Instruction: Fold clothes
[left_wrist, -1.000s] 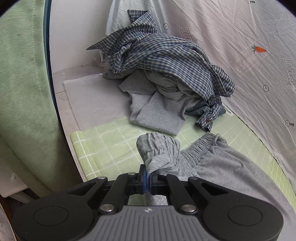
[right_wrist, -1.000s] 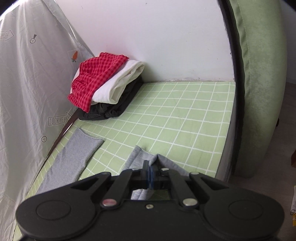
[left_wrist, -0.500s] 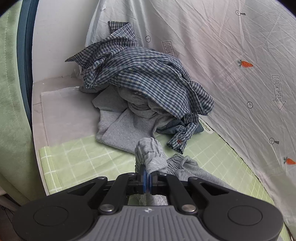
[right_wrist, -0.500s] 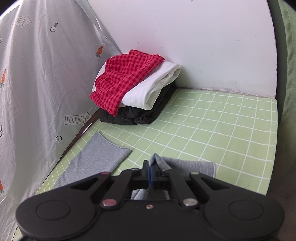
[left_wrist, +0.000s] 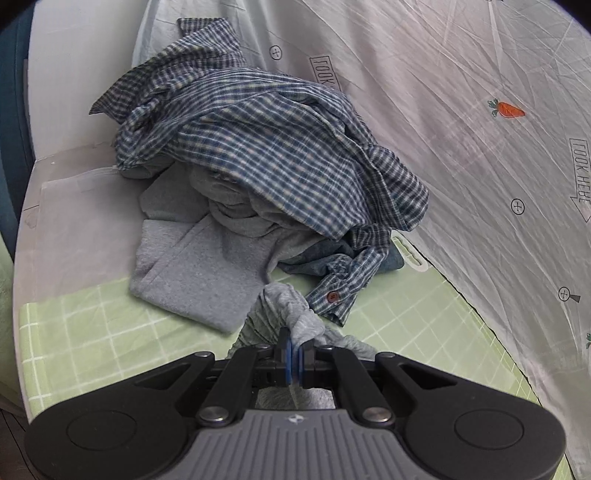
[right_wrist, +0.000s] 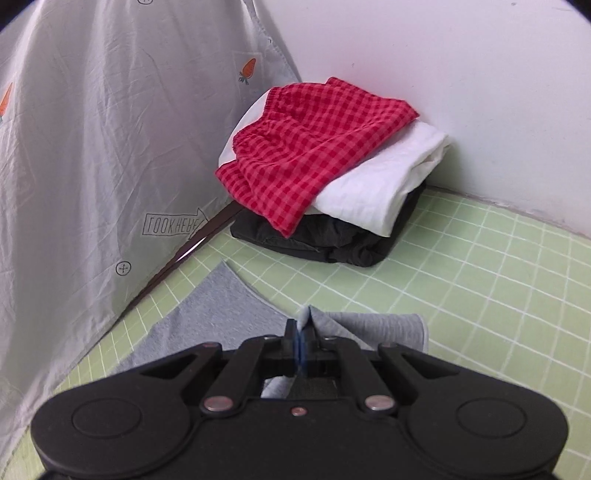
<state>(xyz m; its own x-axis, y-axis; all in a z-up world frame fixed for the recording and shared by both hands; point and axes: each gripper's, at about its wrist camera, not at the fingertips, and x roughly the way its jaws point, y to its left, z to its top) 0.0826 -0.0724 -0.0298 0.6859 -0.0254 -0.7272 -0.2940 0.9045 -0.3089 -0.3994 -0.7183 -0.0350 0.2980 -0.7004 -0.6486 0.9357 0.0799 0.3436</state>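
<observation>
The grey trousers (right_wrist: 207, 317) lie stretched on the green checked mat (right_wrist: 480, 295), their long axis running from one gripper to the other. The left gripper (left_wrist: 293, 356) is clamped narrow on a bunched grey fold at what looks like the gathered waist end, which rises just above its fingertips. The right gripper (right_wrist: 300, 341) is pinched tight on the edge of one leg near its hem. So each hand has its own end, and neither is nearer to the whole garment than the other.

In the right wrist view the other leg lies flat on the mat to the left of the held one, running toward the far left, close to the hanging sheet with carrot prints (right_wrist: 92, 147). The cloth is a soft grey knit, limp, and wrinkled where it is gripped.

Whatever fold follows, I judge it turns on this line between the two grippers: bringing one end toward the other would halve the trousers along their length, and the loose leg would need to stay aligned.

Far from the left gripper sits an unfolded heap: a blue checked shirt (left_wrist: 266, 147) over a grey sweater (left_wrist: 199, 273). Far from the right gripper, against the wall, a stack holds red checked shorts (right_wrist: 314, 147), a white garment (right_wrist: 388, 184) and a black garment (right_wrist: 325, 240).
</observation>
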